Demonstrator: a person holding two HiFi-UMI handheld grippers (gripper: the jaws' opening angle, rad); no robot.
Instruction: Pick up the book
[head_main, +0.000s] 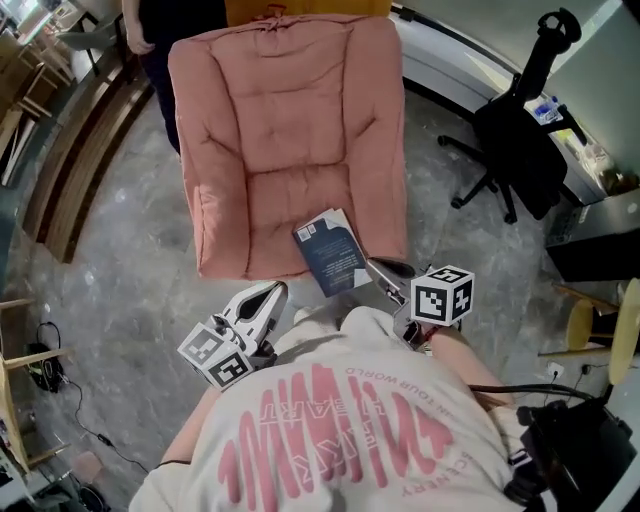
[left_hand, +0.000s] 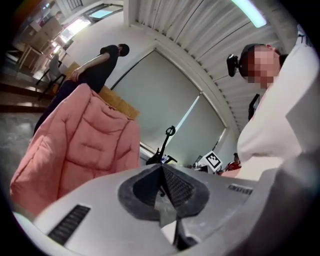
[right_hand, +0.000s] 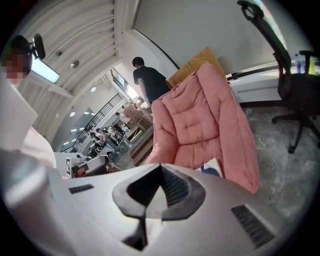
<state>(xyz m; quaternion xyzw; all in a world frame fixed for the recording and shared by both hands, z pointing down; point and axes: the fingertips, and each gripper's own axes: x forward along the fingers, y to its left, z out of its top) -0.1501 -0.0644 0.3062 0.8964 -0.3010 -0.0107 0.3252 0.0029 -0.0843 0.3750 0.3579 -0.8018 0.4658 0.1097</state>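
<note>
Both clenched, empty: left gripper (head_main: 272, 293), right gripper (head_main: 378, 270). Book (head_main: 332, 252) (likely light, stiff, slick-covered) lies on chair (head_main: 280, 120); pinch its near edge.

The book (head_main: 330, 252) is seen as a thin, closed volume with a dark blue cover. A white patch is shown at the cover's far left corner, and small pale print lower down cannot be read. It is laid flat, cover up, on the near right part of the pink cushion (head_main: 280, 120). It is turned slightly, so its long edges run from far left to near right. Its near end is set at the cushion's near border and appears to jut just past it. In the right gripper view only a corner of the book (right_hand: 212, 167) is shown, with white page edge and blue cover.
</note>
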